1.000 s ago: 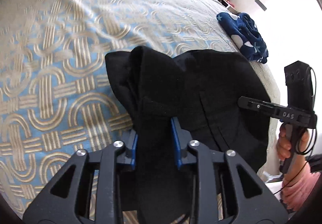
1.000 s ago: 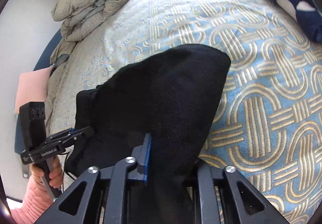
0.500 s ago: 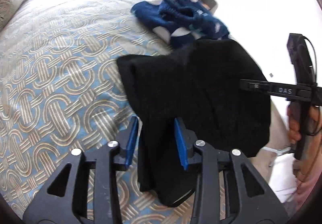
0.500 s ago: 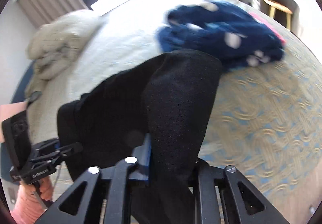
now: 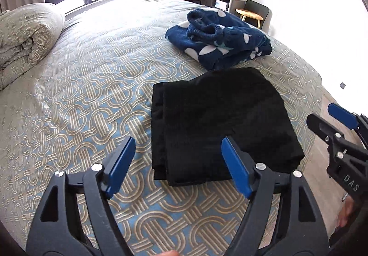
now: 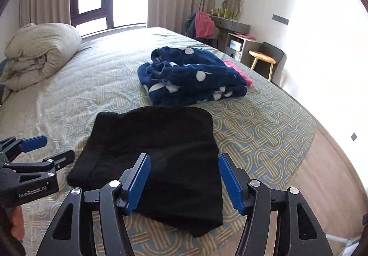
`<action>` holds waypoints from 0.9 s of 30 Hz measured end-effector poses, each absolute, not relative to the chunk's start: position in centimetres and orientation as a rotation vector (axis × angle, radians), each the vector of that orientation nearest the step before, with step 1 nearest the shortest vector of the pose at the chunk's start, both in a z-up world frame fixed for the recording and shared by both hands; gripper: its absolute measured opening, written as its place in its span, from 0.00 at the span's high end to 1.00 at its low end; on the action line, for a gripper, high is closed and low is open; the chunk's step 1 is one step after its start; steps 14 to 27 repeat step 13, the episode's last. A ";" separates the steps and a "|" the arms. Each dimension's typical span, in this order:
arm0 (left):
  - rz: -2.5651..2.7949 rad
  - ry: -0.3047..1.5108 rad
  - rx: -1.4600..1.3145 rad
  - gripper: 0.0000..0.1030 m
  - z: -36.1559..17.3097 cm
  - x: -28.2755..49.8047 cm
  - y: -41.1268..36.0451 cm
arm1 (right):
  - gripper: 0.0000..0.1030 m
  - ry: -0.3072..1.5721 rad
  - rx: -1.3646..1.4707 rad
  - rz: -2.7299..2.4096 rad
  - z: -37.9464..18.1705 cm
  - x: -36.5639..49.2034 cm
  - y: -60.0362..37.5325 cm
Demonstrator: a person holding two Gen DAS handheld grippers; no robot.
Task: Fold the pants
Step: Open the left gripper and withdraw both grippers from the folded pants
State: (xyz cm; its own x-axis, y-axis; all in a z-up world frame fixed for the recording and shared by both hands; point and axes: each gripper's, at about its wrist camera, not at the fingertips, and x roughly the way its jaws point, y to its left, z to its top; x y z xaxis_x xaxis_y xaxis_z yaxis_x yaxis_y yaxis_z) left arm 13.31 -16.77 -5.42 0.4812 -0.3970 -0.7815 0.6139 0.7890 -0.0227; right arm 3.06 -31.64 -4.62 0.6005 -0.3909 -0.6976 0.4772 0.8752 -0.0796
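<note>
Lying folded on bedspread, black pants; both grippers just opened, empty.

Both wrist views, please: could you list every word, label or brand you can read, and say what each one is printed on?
"DAS": white letters on the black body of the right gripper, seen in the left wrist view.
"GenRobot.AI": white letters on the black body of the left gripper, seen in the right wrist view.
Nothing readable on the black pants, the blue spotted garment or the bedspread. Items on the far dresser are too small to read.
</note>
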 end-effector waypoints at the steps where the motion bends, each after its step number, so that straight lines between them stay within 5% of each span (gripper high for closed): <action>1: -0.631 0.865 0.275 0.24 -5.0 12.8 -16.5 | 0.38 0.775 0.124 -0.496 -4.4 2.7 -31.3; 27: -0.655 0.790 0.261 0.24 -1.4 7.7 -15.5 | 0.38 0.738 0.176 -0.521 -1.1 -2.5 -30.6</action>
